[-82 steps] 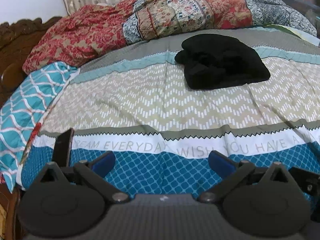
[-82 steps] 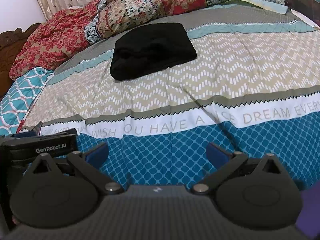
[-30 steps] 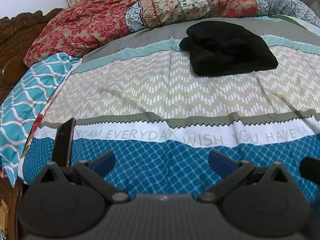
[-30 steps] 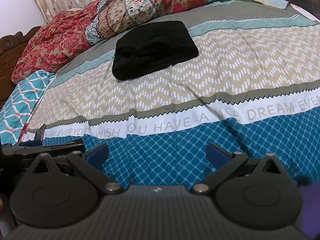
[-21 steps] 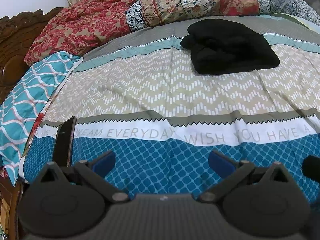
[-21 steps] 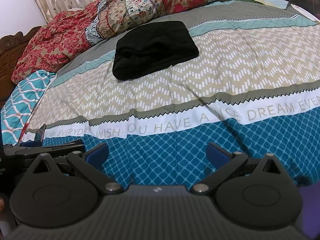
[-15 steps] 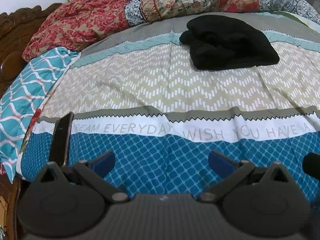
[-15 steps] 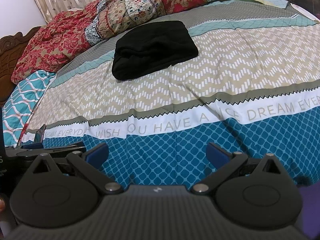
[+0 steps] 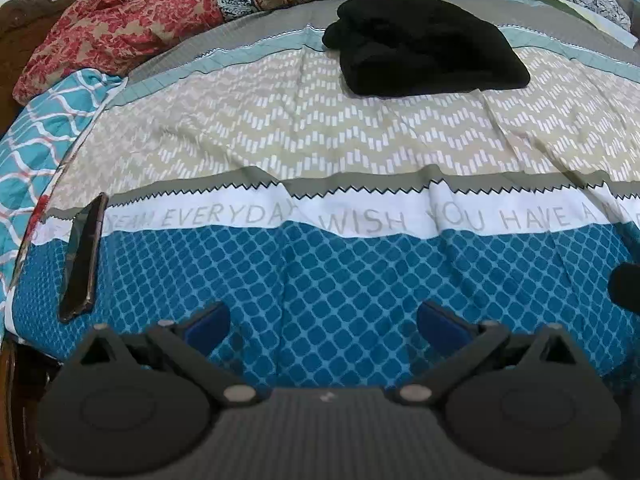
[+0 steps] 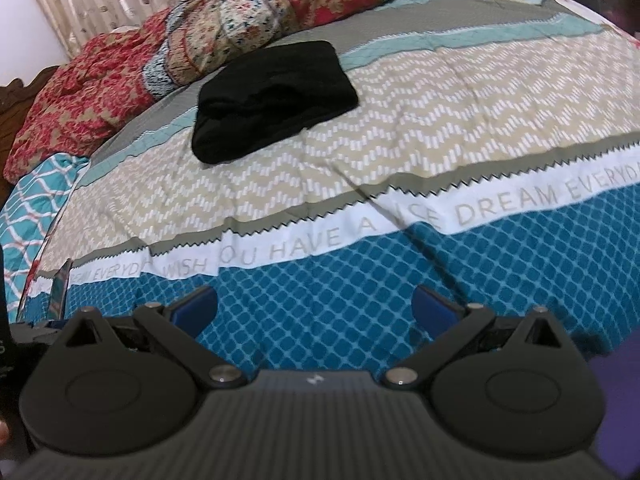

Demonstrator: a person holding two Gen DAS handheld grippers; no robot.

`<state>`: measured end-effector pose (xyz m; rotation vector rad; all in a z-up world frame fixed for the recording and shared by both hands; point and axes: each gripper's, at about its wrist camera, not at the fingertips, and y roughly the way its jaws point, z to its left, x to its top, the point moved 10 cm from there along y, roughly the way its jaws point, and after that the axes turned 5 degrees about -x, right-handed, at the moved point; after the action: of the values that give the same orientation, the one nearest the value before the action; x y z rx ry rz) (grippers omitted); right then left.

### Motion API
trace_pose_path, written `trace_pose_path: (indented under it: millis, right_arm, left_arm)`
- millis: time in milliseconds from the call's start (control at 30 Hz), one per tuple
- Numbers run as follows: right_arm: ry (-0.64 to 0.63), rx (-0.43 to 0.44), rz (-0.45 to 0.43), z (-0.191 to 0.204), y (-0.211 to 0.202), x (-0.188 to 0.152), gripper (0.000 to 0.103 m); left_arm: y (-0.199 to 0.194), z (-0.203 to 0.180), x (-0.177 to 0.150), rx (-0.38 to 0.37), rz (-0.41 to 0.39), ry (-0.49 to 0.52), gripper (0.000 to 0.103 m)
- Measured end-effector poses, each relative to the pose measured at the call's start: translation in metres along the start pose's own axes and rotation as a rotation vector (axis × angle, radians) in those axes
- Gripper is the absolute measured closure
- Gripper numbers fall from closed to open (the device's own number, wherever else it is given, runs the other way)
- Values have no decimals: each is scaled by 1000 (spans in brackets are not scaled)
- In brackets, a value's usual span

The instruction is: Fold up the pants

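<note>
A patterned bedspread [image 9: 320,140] fills both views, and the black pants [image 9: 424,46] are seen bundled at the upper centre, well apart from everything else. The left gripper [image 9: 323,318] and right gripper [image 10: 314,306] are both spread wide and empty at the lower edge. A phone [image 9: 82,256] at the left could be knocked off, it is judged, should an arm sweep sideways.

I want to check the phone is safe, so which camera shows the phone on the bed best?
The left wrist view: the phone lies in full along the bed's left edge, on the blue band of the bedspread. The right wrist view catches only a thin blurred sliver of it at far left.
</note>
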<state>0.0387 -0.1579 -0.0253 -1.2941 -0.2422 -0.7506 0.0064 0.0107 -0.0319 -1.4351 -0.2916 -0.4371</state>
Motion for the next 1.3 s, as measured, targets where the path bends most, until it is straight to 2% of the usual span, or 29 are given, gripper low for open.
trace_pose_path:
  millis: [467, 1300]
  right_arm:
    - [-18, 19, 26, 6, 4, -6, 0]
    - [-32, 20, 23, 11, 4, -7, 0]
  left_arm:
    - [4, 3, -4, 7, 15, -10, 0]
    - [8, 4, -6, 14, 26, -17, 0]
